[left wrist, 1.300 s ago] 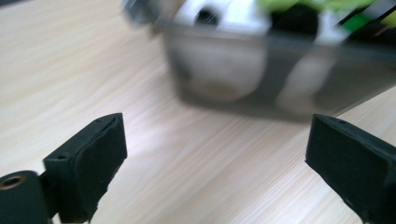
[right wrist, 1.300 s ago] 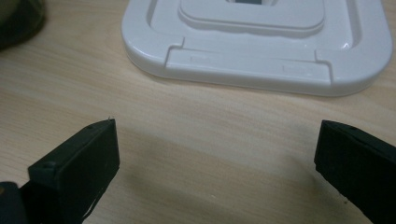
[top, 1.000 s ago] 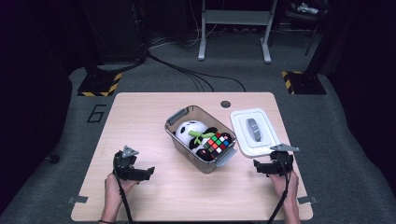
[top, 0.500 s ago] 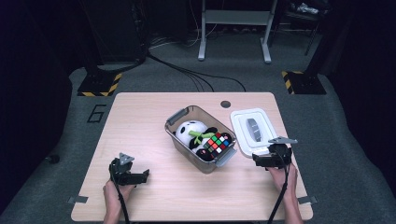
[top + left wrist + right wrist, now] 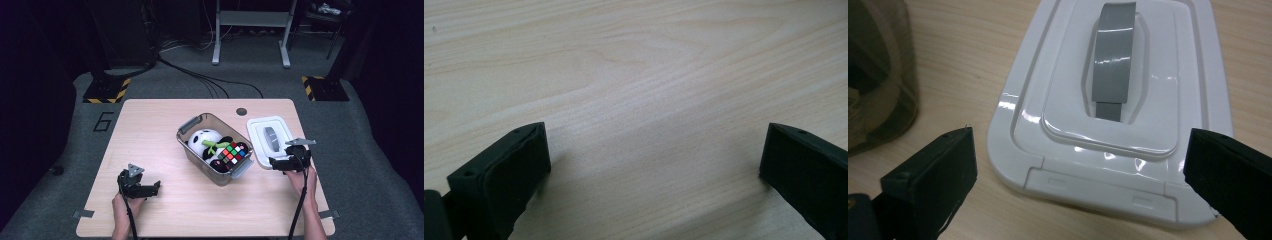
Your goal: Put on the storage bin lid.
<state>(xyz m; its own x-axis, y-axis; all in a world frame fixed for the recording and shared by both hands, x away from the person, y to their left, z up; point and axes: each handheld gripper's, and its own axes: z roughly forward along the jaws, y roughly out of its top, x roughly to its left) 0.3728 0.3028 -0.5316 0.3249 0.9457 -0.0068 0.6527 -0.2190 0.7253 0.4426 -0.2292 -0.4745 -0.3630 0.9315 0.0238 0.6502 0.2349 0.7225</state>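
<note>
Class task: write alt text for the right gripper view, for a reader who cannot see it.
A white lid with a grey handle lies flat on the wooden table, framed between the open right gripper. A translucent bin edges in at the left.

high view fixed above the person's side, looking forward and down over the whole table (image 5: 165, 125), left gripper view close over bare tabletop, right gripper view close on the white lid (image 5: 1118, 100), also seen small at the table's right in the high view (image 5: 270, 137)
</note>
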